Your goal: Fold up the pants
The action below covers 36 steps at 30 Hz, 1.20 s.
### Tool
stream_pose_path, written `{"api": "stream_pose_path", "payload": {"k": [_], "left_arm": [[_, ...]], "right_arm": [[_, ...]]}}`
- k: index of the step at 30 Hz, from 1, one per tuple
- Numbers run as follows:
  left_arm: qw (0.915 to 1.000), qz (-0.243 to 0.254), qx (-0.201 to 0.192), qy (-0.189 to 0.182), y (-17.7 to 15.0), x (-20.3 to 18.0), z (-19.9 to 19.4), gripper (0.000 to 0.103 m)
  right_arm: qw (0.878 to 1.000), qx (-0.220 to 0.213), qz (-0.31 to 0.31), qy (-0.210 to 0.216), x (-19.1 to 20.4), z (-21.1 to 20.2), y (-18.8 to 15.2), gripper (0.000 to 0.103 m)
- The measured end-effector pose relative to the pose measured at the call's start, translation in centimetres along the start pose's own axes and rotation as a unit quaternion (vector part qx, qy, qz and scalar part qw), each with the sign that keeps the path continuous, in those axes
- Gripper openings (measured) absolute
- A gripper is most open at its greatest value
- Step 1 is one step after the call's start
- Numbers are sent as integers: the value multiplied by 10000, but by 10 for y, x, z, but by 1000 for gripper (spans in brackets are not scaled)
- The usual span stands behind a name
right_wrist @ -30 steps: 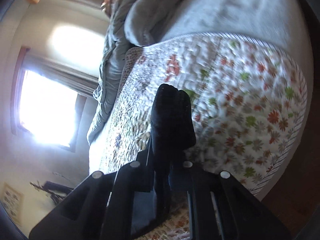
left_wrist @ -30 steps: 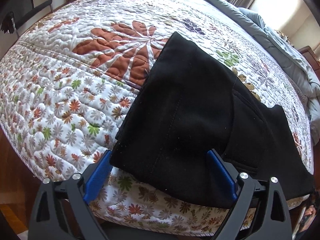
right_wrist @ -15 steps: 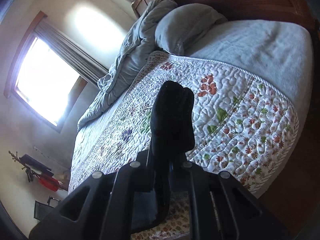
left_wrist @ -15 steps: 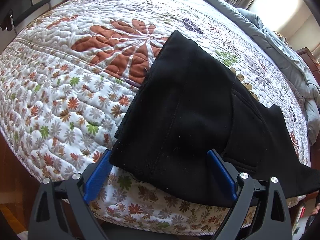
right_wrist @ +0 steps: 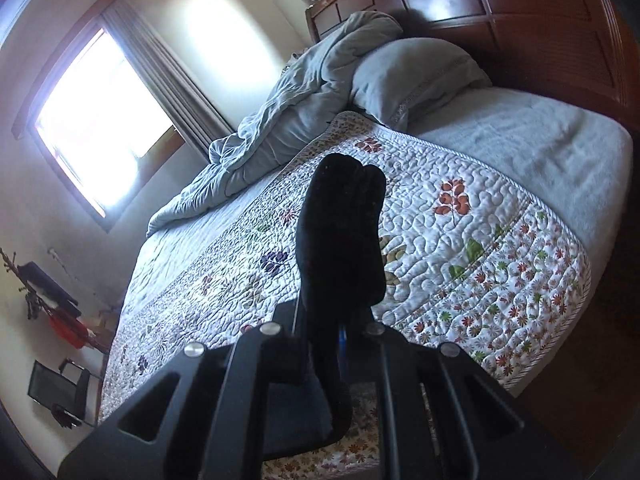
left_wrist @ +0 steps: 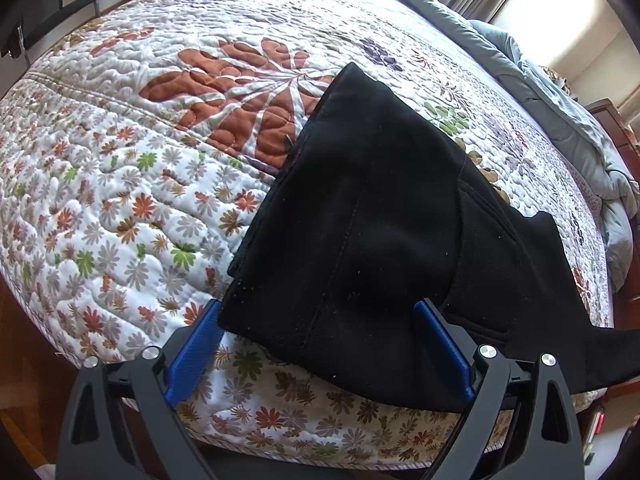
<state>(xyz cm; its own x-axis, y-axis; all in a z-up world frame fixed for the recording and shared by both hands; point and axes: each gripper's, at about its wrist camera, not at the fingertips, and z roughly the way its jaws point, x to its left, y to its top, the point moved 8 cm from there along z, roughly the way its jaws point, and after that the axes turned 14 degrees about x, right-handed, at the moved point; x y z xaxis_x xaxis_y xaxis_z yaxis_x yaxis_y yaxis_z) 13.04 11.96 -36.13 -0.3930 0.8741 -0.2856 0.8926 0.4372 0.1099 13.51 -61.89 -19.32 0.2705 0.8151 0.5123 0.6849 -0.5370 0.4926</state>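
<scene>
The black pants [left_wrist: 372, 216] lie partly folded on the floral quilt [left_wrist: 132, 168], reaching from the bed's near edge toward its middle. My left gripper [left_wrist: 320, 340] is open at the near edge, its blue pads [left_wrist: 192, 348] wide apart on either side of the pants' near end, which drapes over the right pad. My right gripper [right_wrist: 340, 320] is shut on a bunched part of the pants [right_wrist: 344, 240], which sticks up between the fingers above the quilt [right_wrist: 460, 240].
A grey duvet [right_wrist: 288, 120] and pillow [right_wrist: 412, 76] are heaped at the wooden headboard [right_wrist: 520, 20]. A window [right_wrist: 96, 112] is on the far wall. A black chair [left_wrist: 52, 12] stands beyond the bed's far left. Wooden floor runs along the bed edge.
The right gripper has swung with the pinched cloth, so its view turned from tilted toward level, now facing the headboard. The left gripper has stayed open in the same place.
</scene>
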Motion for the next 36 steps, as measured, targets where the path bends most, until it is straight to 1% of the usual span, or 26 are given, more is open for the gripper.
{"api": "stream_pose_path", "payload": {"k": [8,14,21,31,36], "left_arm": [[10000,36,27,-53,-1,-2,0,95],[9999,47,36,-104,0,-1,1,95],[9999,40,35,-137,0,-1,0,95],[9998,29,5,-184,0,-1,-1,95],[9997,34,0,-225,-1,1,-2,96]], "right_arm": [[9992,-39,-360,-179,34,-2,-3,9],[9966,-58,-697,-435,55,1,-6,9],[9897,-83,-1186,-793,81,7,-10,9],[9808,-79,-1647,-1041,108,13,-18,9],[9733,-81,-1950,-1205,125,17,-24,9]]}}
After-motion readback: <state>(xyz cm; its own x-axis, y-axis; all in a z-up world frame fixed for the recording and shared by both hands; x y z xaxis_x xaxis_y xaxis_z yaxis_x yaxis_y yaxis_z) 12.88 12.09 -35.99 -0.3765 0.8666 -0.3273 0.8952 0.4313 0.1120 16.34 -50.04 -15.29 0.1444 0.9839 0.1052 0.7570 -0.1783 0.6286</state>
